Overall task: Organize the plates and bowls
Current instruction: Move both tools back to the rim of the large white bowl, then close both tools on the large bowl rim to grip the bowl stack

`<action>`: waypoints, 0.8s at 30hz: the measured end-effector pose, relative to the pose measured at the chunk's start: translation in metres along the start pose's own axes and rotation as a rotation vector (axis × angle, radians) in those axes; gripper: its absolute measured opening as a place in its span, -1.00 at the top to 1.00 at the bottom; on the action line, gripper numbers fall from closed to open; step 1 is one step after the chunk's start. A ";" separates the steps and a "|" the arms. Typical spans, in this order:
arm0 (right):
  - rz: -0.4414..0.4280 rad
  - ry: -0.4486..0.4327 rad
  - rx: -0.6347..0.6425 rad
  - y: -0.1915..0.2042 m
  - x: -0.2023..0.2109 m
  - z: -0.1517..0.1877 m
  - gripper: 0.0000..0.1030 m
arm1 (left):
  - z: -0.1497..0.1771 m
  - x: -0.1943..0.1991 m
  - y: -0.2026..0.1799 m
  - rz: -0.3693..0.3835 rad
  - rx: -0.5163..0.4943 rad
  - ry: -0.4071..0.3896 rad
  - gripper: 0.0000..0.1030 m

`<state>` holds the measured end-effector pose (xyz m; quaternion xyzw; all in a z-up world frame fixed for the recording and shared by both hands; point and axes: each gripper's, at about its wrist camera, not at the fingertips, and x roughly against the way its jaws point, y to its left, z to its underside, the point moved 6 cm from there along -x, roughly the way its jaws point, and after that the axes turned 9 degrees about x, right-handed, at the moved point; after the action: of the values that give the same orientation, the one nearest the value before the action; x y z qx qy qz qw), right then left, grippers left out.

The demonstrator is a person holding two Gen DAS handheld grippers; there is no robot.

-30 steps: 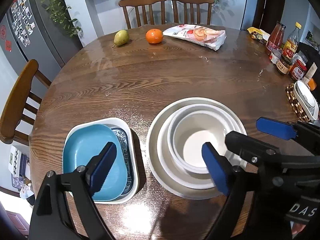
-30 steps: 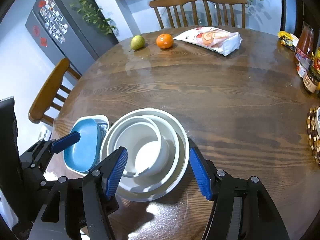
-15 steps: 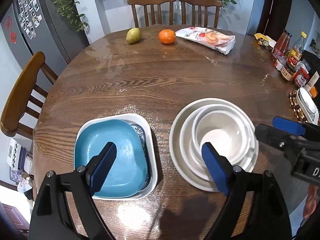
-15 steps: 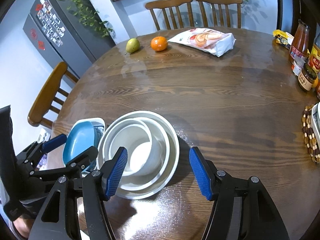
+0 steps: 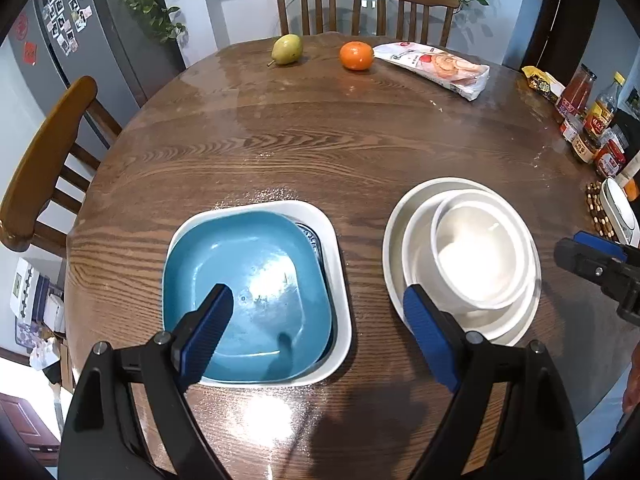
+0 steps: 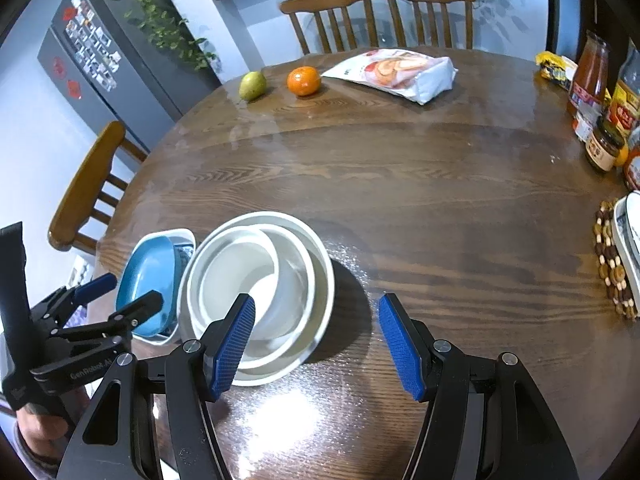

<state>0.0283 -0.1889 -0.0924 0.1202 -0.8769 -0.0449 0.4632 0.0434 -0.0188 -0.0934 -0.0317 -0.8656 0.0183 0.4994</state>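
Note:
A blue square plate [image 5: 248, 280] lies in a white square dish [image 5: 340, 280], with a patterned plate's edge showing between them. To its right, round white bowls [image 5: 480, 256] are nested on a white round plate [image 5: 394, 240]. My left gripper [image 5: 320, 320] hovers open above the near right part of the blue stack, nothing between its fingers. My right gripper [image 6: 316, 340] is open and empty just in front of the white bowl stack [image 6: 256, 280]. The blue plate [image 6: 148, 280] and the left gripper [image 6: 120, 300] show at the left of the right wrist view.
The round wooden table [image 5: 340, 140] carries a pear [image 5: 286, 49], an orange [image 5: 356, 55] and a snack bag [image 5: 436, 68] at the far side. Bottles and jars [image 5: 588, 120] and a beaded trivet with a dish [image 5: 608, 212] line the right edge. Wooden chairs [image 5: 44, 160] stand around.
My left gripper has shifted left, from above the white bowl stack to above the blue plate stack. The right gripper has stayed where it was, open. No dish has moved.

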 end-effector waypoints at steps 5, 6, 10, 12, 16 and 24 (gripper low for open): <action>0.001 0.012 -0.007 -0.003 -0.002 0.003 -0.26 | 0.001 -0.002 0.000 0.008 -0.006 0.009 -0.68; 0.000 0.015 -0.007 -0.003 -0.002 0.003 -0.26 | 0.001 -0.002 0.000 0.009 -0.007 0.011 -0.68; -0.011 0.023 -0.015 -0.005 -0.005 0.004 -0.26 | 0.001 -0.006 -0.001 0.019 -0.003 0.027 -0.68; -0.018 0.030 -0.025 -0.007 -0.007 0.005 -0.26 | 0.001 -0.008 -0.002 0.034 0.003 0.037 -0.68; -0.031 0.045 -0.063 -0.015 -0.013 0.007 -0.26 | 0.000 -0.013 -0.003 0.051 0.011 0.060 -0.68; -0.051 0.055 -0.130 -0.028 -0.020 0.011 -0.26 | -0.003 -0.022 -0.002 0.089 0.048 0.106 -0.62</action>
<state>0.0347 -0.2118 -0.1198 0.1133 -0.8558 -0.1101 0.4926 0.0569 -0.0221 -0.1107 -0.0591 -0.8350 0.0596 0.5438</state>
